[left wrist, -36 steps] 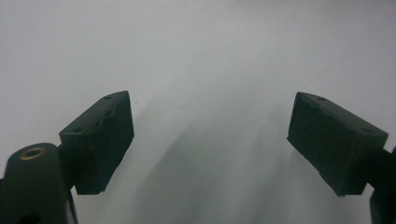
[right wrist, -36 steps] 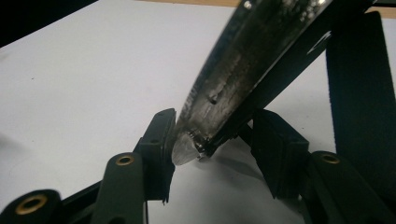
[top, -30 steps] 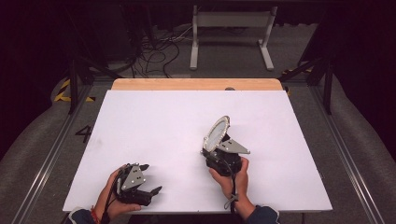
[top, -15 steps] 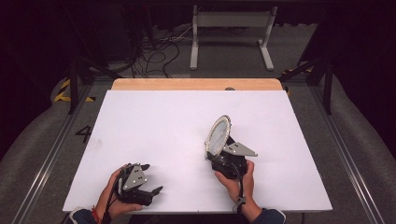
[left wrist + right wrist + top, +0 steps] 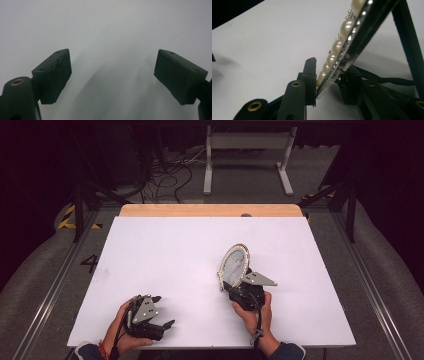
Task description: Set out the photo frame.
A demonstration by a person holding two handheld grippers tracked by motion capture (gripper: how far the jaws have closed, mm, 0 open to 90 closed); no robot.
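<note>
Right tongs clamped on the bottom edge of a pearl-rimmed oval mirror, jaws just closing in, mirror tilted up above the white counter. Left tongs wide apart, nothing betw them, near front edge.

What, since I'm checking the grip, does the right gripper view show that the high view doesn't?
The right gripper view adds the grip itself: the right tool pinches the lower edge of the pearl-rimmed frame, pearls against one pad; its jaws have just been closing. The high view adds the frame's oval outline, tilted above the table, and the left tool, open and apart from it. Both show the frame, the right tool and the table.
</note>
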